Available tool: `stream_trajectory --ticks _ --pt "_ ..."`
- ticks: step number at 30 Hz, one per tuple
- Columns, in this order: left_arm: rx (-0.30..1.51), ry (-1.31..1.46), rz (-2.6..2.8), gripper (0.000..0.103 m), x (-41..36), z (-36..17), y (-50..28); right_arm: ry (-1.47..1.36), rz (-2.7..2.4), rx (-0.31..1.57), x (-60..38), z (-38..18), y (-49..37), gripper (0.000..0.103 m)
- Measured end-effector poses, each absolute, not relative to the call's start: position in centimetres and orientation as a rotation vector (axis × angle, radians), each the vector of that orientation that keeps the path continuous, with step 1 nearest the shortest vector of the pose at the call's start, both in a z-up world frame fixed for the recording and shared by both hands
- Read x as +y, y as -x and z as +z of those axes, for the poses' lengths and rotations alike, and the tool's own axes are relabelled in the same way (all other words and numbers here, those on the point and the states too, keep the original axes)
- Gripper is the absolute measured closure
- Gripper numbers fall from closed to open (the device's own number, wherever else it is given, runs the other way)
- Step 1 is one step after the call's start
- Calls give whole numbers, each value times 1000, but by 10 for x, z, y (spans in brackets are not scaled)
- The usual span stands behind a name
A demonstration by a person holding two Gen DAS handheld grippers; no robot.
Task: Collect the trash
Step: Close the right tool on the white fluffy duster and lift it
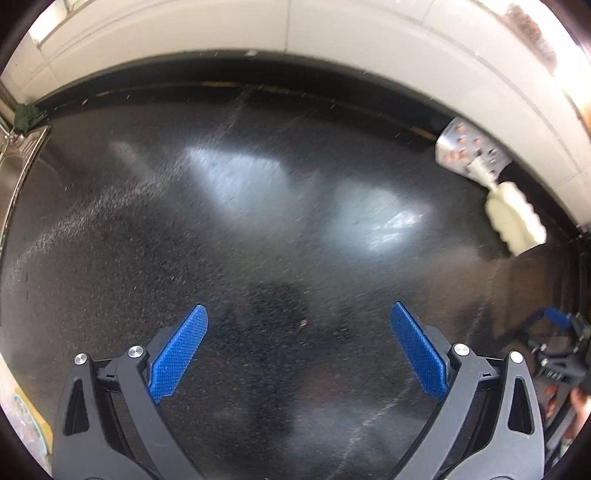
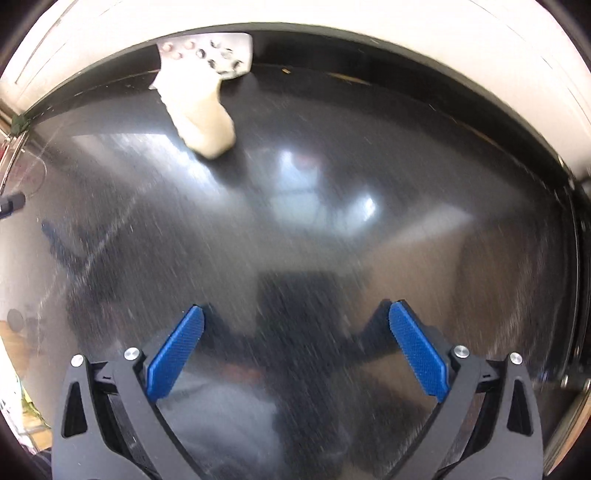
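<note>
Both tools are released and hold nothing: the left gripper (image 1: pixel 299 354) and the right gripper (image 2: pixel 295 354) hang with jaws wide apart above the black counter (image 1: pixel 258 229). The only likely trash in view is a pale wrapper (image 2: pixel 201 122) with a silver foil top (image 2: pixel 210 55), lying far back against the white wall (image 2: pixel 332 14). It sits far left of the right gripper. Recommended procedure: advance the right gripper, straddle the pale body, and close low.
</note>
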State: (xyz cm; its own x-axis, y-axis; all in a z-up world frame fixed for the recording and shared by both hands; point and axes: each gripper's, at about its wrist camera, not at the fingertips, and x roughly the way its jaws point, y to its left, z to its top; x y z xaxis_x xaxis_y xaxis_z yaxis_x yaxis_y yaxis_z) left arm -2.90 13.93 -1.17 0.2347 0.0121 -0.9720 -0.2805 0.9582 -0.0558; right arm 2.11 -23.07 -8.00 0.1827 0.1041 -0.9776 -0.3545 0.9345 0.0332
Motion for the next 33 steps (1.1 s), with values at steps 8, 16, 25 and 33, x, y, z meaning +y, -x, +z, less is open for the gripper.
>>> stream_trajectory --ticks 8,16,25,33 --pt "1360 269 213 7 146 -29 29 298 421 1368 -189 -79 -57 5" --pt "1380 212 208 7 142 -34 13 330 468 1351 -158 -79 -84 6" --pt "1393 141 179 7 127 -36 -12 321 487 1319 -131 -62 -115 70" --pt "1407 119 147 7 114 -38 -33 234 483 1354 -161 -65 -132 81"
